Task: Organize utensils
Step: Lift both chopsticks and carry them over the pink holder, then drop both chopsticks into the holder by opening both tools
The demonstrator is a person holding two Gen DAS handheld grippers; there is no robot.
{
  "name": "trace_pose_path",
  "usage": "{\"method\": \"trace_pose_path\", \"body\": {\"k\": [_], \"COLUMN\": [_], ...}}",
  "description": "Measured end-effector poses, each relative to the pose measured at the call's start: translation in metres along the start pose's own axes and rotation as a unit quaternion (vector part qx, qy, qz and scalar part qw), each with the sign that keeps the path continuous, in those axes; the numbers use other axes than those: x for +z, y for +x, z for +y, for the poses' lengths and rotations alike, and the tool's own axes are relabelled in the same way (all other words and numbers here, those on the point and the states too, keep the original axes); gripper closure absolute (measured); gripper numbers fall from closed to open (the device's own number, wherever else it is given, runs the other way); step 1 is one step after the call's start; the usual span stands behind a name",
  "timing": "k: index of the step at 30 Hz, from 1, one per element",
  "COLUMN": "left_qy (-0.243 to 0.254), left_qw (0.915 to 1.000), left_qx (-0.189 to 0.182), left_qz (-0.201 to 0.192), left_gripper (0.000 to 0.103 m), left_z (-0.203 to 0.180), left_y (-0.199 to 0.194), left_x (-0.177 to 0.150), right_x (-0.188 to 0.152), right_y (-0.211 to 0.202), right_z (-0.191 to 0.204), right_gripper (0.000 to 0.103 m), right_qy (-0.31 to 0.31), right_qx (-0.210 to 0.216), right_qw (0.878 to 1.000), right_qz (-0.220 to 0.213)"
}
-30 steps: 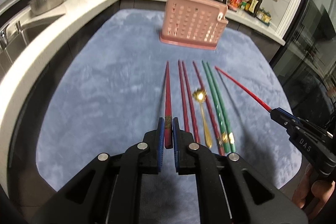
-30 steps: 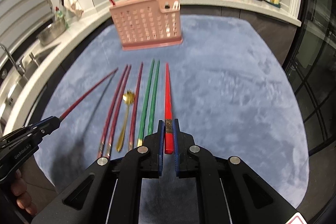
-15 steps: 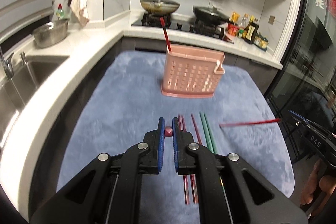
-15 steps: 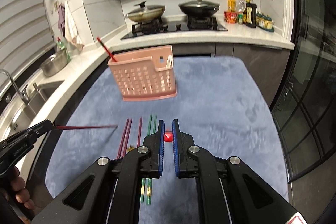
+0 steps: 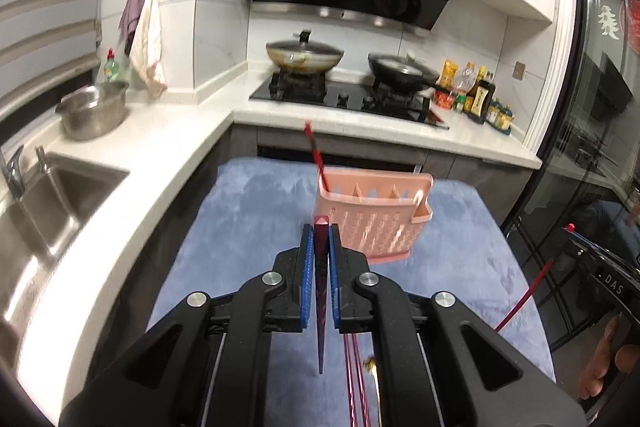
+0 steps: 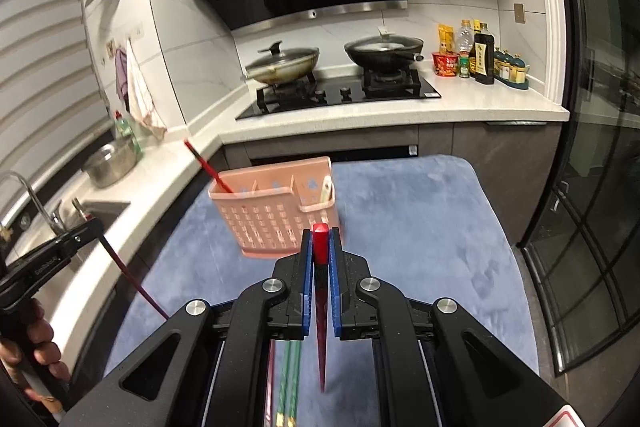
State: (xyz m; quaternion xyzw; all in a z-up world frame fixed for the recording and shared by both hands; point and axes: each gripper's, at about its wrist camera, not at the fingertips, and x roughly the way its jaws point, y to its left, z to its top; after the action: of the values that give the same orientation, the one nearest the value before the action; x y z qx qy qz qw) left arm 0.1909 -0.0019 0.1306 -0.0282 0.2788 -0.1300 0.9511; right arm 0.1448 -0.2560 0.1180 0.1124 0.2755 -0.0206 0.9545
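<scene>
My left gripper [image 5: 320,233] is shut on a dark red chopstick [image 5: 321,291], held lifted with its tip hanging down toward me. My right gripper [image 6: 320,239] is shut on a bright red chopstick [image 6: 321,307], held the same way. A pink slotted utensil basket [image 5: 374,219] stands on the blue mat just beyond both grippers and also shows in the right wrist view [image 6: 276,211]. One red chopstick [image 5: 316,155] stands tilted in its left compartment. Maroon chopsticks [image 5: 354,379] and a gold spoon [image 5: 372,367] lie on the mat below; green chopsticks [image 6: 290,379] show under the right gripper.
The blue mat [image 5: 248,227] covers a table. A white counter with a sink [image 5: 44,203] and steel bowl [image 5: 92,111] runs along the left. A stove with two pans [image 5: 344,67] and bottles [image 5: 476,95] is behind. Glass doors [image 6: 592,227] are at right.
Both grippers have lifted their chopsticks off the mat and swung them from lying flat to hanging tip-down, while rising and moving closer to the pink basket.
</scene>
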Motion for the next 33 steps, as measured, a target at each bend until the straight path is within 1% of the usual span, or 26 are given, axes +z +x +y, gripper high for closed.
{"method": "trace_pose_path", "body": {"k": [3,7,9,12,14,18,23,26,28,33], "left_qy": [0.007,0.006,0.007,0.008,0.006,0.005,0.008,0.001,-0.003,-0.006], "left_qw": [0.9997,0.9983,0.9971,0.9944,0.9931,0.9894,0.9889,0.9905,0.9918,0.9950], "left_qx": [-0.004,-0.008,-0.012,-0.006,-0.008,-0.012,-0.012,-0.013,-0.012,-0.009], "left_qz": [-0.024,-0.057,-0.075,-0.105,-0.117,-0.145,-0.148,-0.137,-0.127,-0.099], "left_gripper": [0.096,0.096,0.096,0.096,0.096,0.096,0.096,0.096,0.096,0.096], "left_z": [-0.006,-0.013,-0.017,-0.023,-0.025,-0.029,-0.032,-0.029,-0.027,-0.024], "left_y": [-0.002,-0.002,-0.001,0.003,0.009,0.021,0.045,0.064,0.076,0.102], "left_x": [0.020,0.052,0.070,0.096,0.113,0.139,0.147,0.147,0.144,0.130], "right_x": [0.022,0.053,0.075,0.099,0.115,0.138,0.152,0.155,0.152,0.135], "right_y": [0.003,0.010,0.017,0.025,0.033,0.051,0.080,0.096,0.106,0.139], "right_z": [-0.002,-0.005,-0.005,0.001,0.006,0.009,0.013,0.011,0.010,0.009], "right_gripper": [0.096,0.096,0.096,0.096,0.096,0.096,0.096,0.096,0.096,0.096], "right_qy": [0.013,0.043,0.056,0.054,0.052,0.065,0.066,0.070,0.072,0.066], "right_qx": [0.019,0.057,0.079,0.087,0.087,0.103,0.101,0.097,0.094,0.083], "right_qw": [1.000,0.997,0.994,0.993,0.992,0.989,0.989,0.990,0.990,0.994], "right_qz": [-0.012,-0.028,-0.040,-0.059,-0.071,-0.081,-0.084,-0.080,-0.074,-0.040]}}
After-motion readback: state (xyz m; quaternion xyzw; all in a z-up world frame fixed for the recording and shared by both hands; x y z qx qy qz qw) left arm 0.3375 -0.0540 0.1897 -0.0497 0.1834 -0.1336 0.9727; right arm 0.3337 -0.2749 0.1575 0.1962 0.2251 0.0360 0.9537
